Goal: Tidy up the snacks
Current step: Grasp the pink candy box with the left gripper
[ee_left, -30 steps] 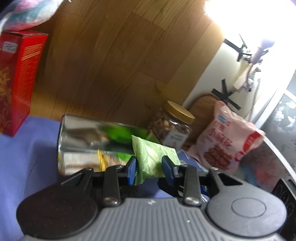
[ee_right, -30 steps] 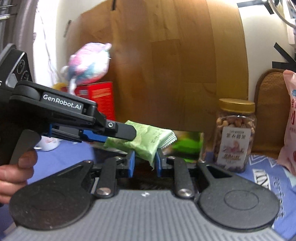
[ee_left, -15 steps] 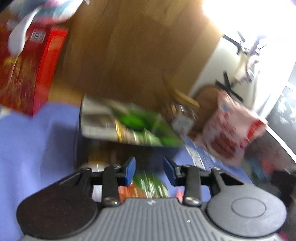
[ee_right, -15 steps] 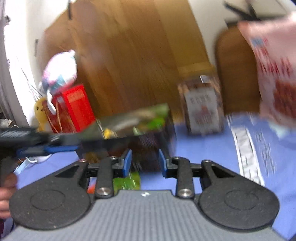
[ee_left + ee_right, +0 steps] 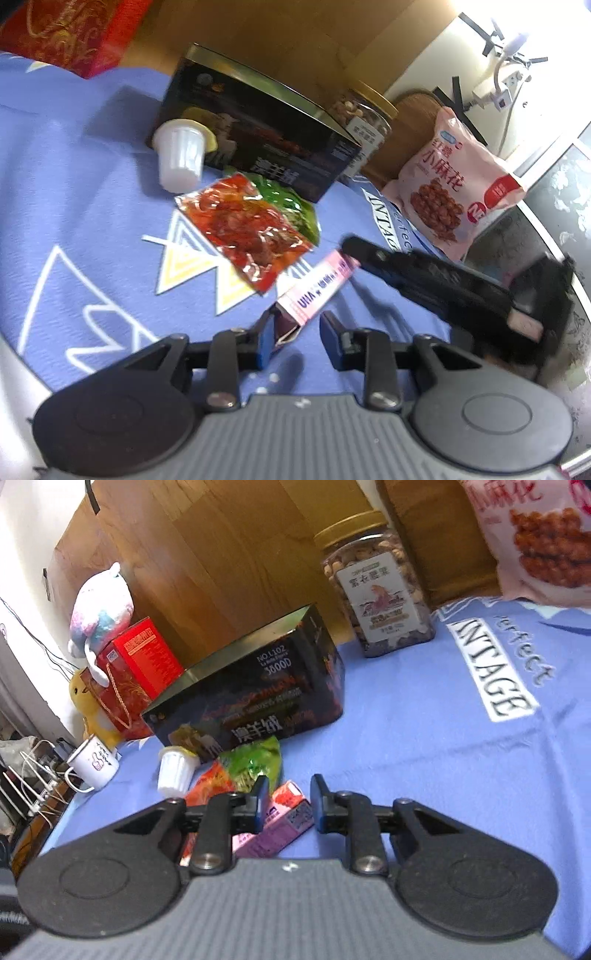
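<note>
A pink snack box lies on the blue cloth. My left gripper is open, its fingers either side of the box's near end. My right gripper is open just above the same box; its arm shows in the left wrist view. A red packet lies over a green packet, beside a white jelly cup, all in front of a black tin box.
A nut jar and a pink snack bag stand at the back by the wooden board. A red carton, plush toys and a white mug are at the left edge.
The green packet that both grippers held above the tin is released. Both grippers have dropped to the cloth and now straddle the pink box, open.
</note>
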Demonstrator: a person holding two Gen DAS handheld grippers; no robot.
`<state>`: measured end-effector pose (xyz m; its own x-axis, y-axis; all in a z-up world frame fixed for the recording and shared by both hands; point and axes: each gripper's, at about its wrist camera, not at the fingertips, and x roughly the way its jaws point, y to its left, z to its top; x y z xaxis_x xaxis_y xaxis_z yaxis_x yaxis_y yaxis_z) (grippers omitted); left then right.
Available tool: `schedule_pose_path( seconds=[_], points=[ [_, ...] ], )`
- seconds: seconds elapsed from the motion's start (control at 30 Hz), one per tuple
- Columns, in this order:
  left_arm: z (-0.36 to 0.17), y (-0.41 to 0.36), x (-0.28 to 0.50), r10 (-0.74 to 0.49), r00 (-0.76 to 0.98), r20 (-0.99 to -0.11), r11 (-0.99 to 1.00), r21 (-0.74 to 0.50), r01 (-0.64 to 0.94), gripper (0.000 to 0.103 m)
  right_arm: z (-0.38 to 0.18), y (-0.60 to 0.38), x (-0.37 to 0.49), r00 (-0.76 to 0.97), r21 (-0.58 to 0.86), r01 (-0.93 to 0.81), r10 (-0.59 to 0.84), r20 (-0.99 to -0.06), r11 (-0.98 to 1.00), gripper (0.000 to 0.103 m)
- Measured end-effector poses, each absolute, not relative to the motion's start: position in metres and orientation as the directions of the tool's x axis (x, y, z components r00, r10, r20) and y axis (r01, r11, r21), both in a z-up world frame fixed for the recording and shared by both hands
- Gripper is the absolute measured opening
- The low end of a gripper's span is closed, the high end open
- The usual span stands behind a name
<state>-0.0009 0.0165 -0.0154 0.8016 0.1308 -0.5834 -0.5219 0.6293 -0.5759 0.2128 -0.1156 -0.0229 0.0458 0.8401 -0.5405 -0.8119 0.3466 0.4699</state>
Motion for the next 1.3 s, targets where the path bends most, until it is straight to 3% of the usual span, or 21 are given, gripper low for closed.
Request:
schedule_pose_path(
  seconds=[0.13,0.4,0.5,0.53,0.73,0.97,1.07,1.3],
  points=[
    [-0.014,0.02,-0.017,0.128,0.806,-0.578,0.614,-0.593,-0.522,0.028,-0.023,-0.137,0.201,0.026,0.491,-0.804,0.845,-0.534,0.336,0.027],
    [-0.009,0.004,-0.06,0.045,0.819,-0.571,0.682,-0.582,-0.443,0.045,-0.02,-0.188,0.155,-0.03,0.503,-0.82,0.857,-0.514,0.273,0.029],
    [-0.004,0.006,-0.086,0.086,0.828,-0.554,0.673,-0.581,-0.458,0.052,-0.02,-0.201,0.145,-0.043,0.525,-0.81,0.865,-0.5,0.263,0.03],
    [-0.001,0.01,-0.097,0.114,0.831,-0.544,0.656,-0.587,-0.475,0.052,-0.019,-0.205,0.144,-0.038,0.529,-0.807,0.87,-0.492,0.263,0.035],
    [0.005,0.008,-0.136,0.125,0.84,-0.529,0.596,-0.637,-0.49,0.05,-0.013,-0.216,0.14,-0.001,0.512,-0.814,0.879,-0.476,0.276,0.036],
    [-0.014,-0.007,-0.108,0.083,0.819,-0.567,0.549,-0.66,-0.513,0.052,-0.02,-0.203,0.132,-0.019,0.481,-0.838,0.867,-0.497,0.258,0.036],
    [-0.017,0.001,-0.094,0.076,0.822,-0.564,0.545,-0.667,-0.508,0.052,-0.019,-0.2,0.124,-0.018,0.408,-0.883,0.851,-0.524,0.232,0.046],
    [-0.009,0.007,-0.063,0.043,0.798,-0.601,0.61,-0.617,-0.497,0.052,-0.016,-0.192,0.109,0.008,0.214,-0.964,0.825,-0.565,0.156,0.047]
  ],
)
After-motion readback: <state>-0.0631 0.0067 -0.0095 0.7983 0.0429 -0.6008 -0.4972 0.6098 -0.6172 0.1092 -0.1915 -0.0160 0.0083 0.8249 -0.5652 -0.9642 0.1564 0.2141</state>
